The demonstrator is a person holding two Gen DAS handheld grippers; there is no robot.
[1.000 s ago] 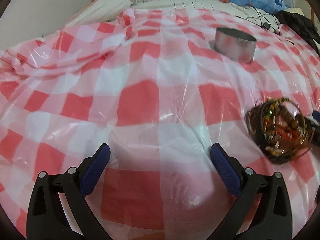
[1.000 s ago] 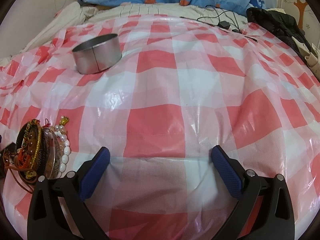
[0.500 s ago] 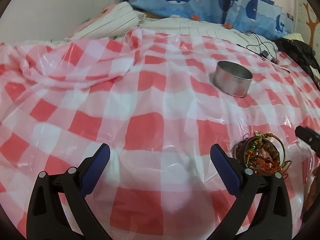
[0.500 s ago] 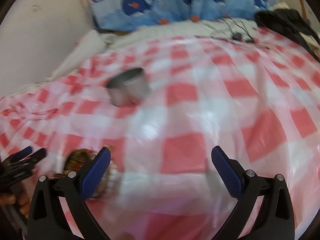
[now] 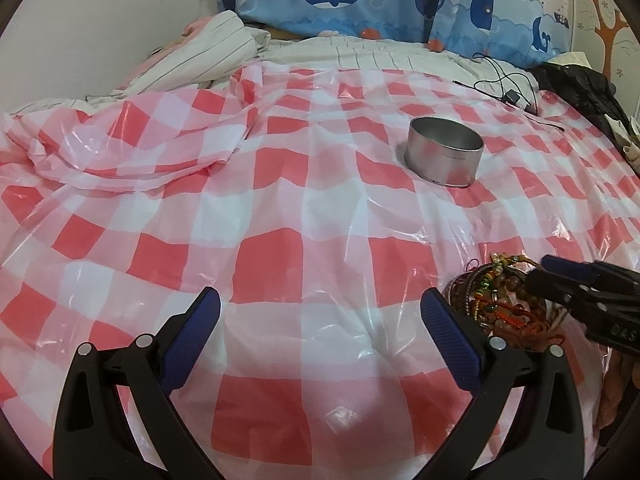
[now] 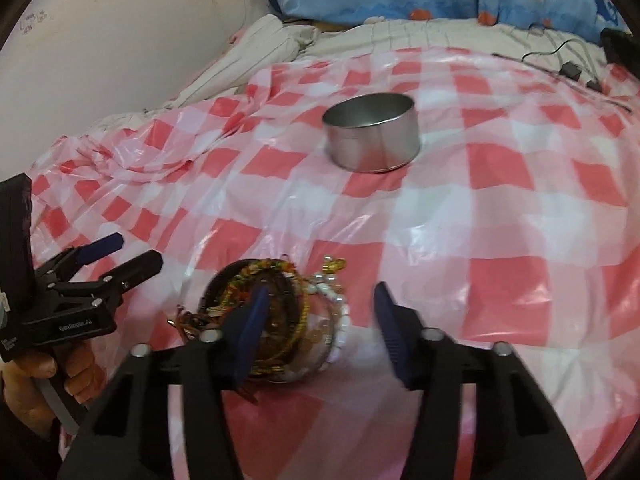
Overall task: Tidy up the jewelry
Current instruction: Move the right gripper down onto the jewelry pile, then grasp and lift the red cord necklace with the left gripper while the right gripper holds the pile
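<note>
While over the bed (image 5: 280, 208):
Right gripper (image 6: 320, 320): jaws just closing, around bracelet bundle (image 6: 276, 320), grip unclear.
Left gripper (image 5: 320, 320): jaws open, empty.
Tin (image 5: 444, 156): upright, well apart.

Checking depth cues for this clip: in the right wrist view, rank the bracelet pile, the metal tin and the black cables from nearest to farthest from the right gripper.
1. Bracelet pile: at the right gripper, around its left finger.
2. Metal tin: mid-cloth, beyond the pile.
3. Black cables: far right, near the whale-print fabric.
</note>
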